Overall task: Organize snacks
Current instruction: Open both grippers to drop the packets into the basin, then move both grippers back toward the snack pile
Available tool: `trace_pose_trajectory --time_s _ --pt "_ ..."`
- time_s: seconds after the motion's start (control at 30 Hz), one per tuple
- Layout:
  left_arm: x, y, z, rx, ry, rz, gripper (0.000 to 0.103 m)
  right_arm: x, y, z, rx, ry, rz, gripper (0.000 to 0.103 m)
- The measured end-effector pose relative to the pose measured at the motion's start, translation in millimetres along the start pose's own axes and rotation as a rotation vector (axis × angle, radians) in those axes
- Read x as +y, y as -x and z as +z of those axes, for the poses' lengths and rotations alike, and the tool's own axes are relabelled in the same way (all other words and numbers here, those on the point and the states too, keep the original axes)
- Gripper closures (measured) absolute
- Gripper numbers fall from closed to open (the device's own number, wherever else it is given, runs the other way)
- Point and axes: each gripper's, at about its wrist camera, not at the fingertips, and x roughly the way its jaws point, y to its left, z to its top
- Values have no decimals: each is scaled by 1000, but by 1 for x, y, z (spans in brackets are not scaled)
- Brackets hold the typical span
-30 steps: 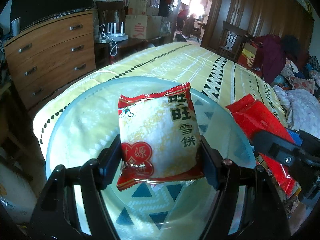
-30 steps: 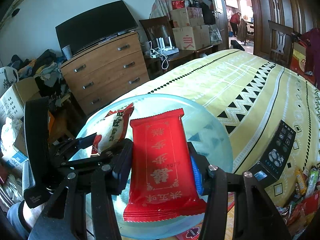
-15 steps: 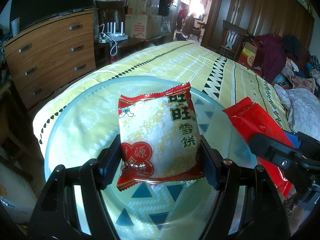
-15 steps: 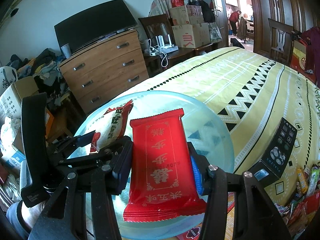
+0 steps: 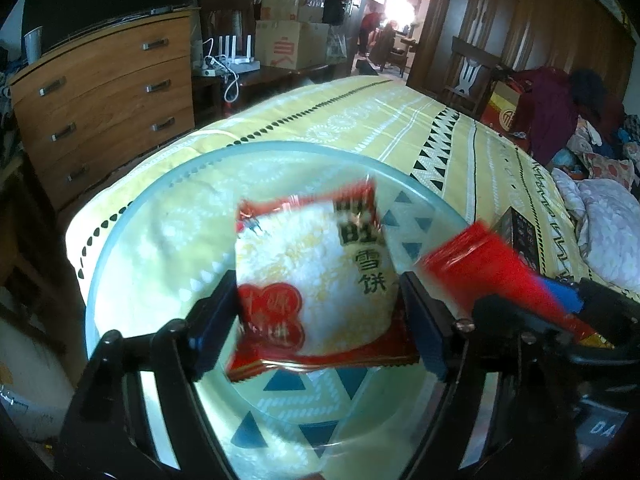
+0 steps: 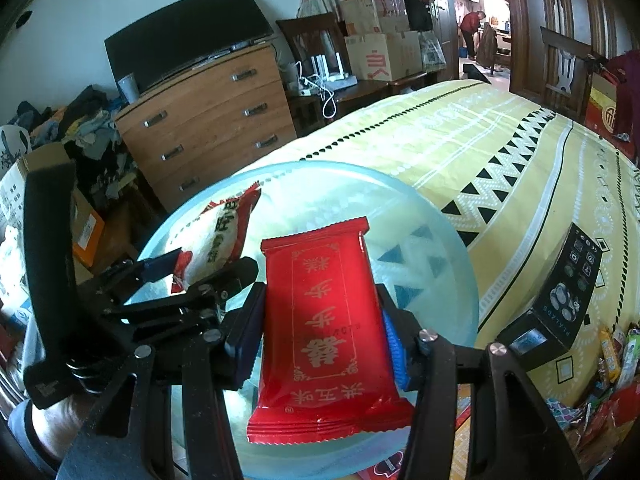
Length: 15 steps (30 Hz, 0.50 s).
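Observation:
A white-and-red rice cracker packet [image 5: 320, 272] hangs blurred between the fingers of my left gripper [image 5: 318, 316], just above a clear glass plate [image 5: 160, 184]. Those jaws are opening, and the pads seem to have let go of the packet's edges. My right gripper [image 6: 320, 328] has a red snack packet [image 6: 324, 320] standing upright between its pads over the plate [image 6: 460, 264]. Its jaws are starting to open while the pads still touch the packet. In the right wrist view the left gripper [image 6: 192, 276] and the cracker packet [image 6: 220, 236] are at the plate's left side.
The plate lies on a yellow patterned bedspread [image 6: 480, 140] near its corner. A black box [image 6: 560, 296] sits to the right of the plate, with a pile of loose snacks [image 6: 608, 380] beyond it. A wooden dresser [image 6: 208, 112] stands past the bed's edge.
The cracker packet has sunk a little between the left fingers and is now blurred. Seen from the left wrist, the red packet has shifted left, further over the plate.

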Motion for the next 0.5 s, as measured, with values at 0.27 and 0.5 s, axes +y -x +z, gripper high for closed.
trace_pose_trajectory --time_s 0.27,0.5 --pt "1 2 1 -2 2 7 14 -3 3 -5 -12 -12 -3 42" --pt "-30 36 -4 -96 -86 16 1 1 64 -26 -140 16 -44 30"
